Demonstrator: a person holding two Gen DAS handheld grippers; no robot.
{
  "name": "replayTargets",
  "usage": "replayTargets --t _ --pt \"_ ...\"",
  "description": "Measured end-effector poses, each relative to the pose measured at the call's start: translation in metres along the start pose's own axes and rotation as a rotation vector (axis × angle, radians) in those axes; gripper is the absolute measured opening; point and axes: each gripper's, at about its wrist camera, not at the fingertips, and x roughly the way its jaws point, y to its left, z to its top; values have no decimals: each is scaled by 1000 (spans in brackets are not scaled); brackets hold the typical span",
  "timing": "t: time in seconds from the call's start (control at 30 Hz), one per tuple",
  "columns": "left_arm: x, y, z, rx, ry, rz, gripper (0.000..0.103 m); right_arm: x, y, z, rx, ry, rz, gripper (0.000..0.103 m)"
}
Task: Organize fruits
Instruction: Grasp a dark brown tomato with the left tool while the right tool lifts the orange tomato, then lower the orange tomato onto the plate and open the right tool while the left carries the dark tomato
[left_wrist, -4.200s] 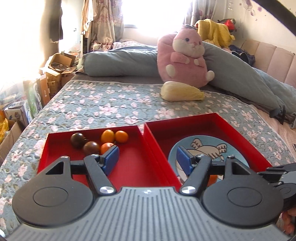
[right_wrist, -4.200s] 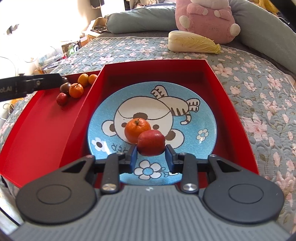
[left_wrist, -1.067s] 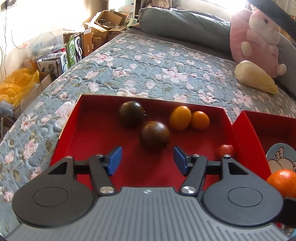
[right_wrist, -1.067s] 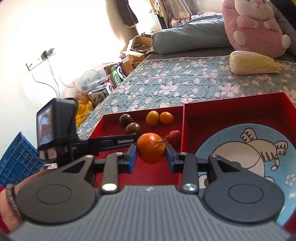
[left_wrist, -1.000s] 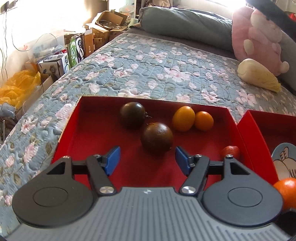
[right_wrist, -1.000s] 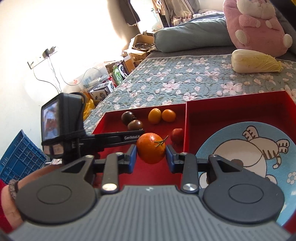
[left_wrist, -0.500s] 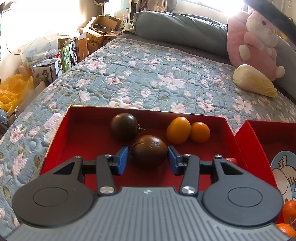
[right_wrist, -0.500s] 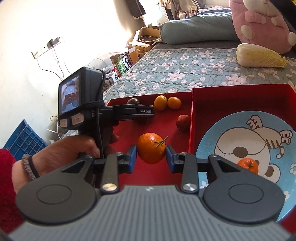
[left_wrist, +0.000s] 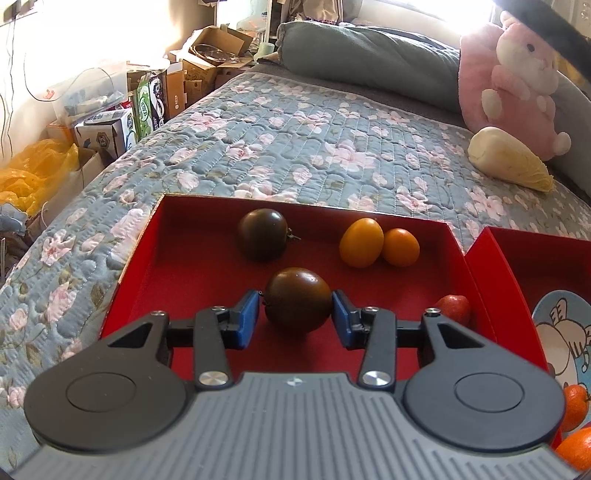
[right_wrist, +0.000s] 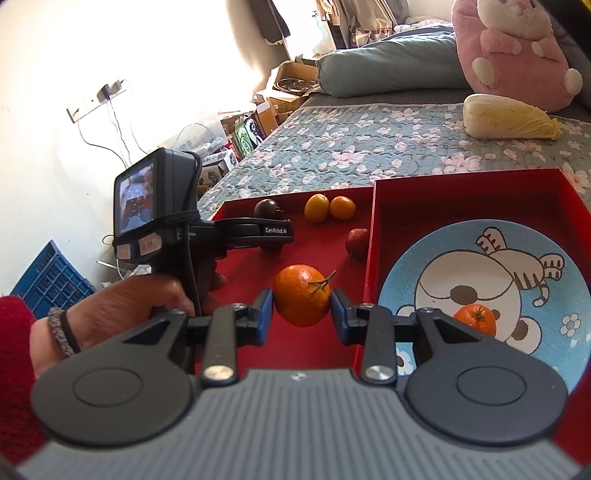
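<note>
Left wrist view. Left gripper (left_wrist: 297, 320): blue pads closed in from a wide spread a second ago onto the near dark brown round tomato (left_wrist: 298, 299), which sits low in the left red cardboard tray (left_wrist: 129, 280); the right pad touches it, a sliver of gap may remain at the left. Grasp judged just made, lift not yet begun. Also in this tray: a second dark brown tomato (left_wrist: 263, 234) behind, two yellow-orange oval tomatoes (left_wrist: 362, 242) touching each other near the far wall, one small red tomato (left_wrist: 453, 308) by the right wall.

Right wrist view. Right gripper (right_wrist: 302, 313): clamped on a stemmed round orange mandarin (right_wrist: 302, 294), held above the left tray, unchanged over the last second. A smaller orange mandarin (right_wrist: 474, 318), not seen there a second ago, now rests on the blue cartoon-printed plate (right_wrist: 546, 306) in the right red cardboard tray (right_wrist: 480, 195).

Meaning: sorting is under way, with both grippers loaded and a tomato transfer likely next.
</note>
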Motion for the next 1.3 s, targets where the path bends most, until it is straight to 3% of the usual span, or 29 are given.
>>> replayTargets --t 0.5,0.93,1.3 --pt "-52 -6 -3 4 -43 15 48 -36 -5 -13 13 -30 -1 38" --pt "-93 -47 -3 77 -104 -70 48 -66 -21 -22 32 -65 -50 38" --pt "-106 -84 -17 170 -123 -161 48 -89 -56 -35 76 -72 -162 38"
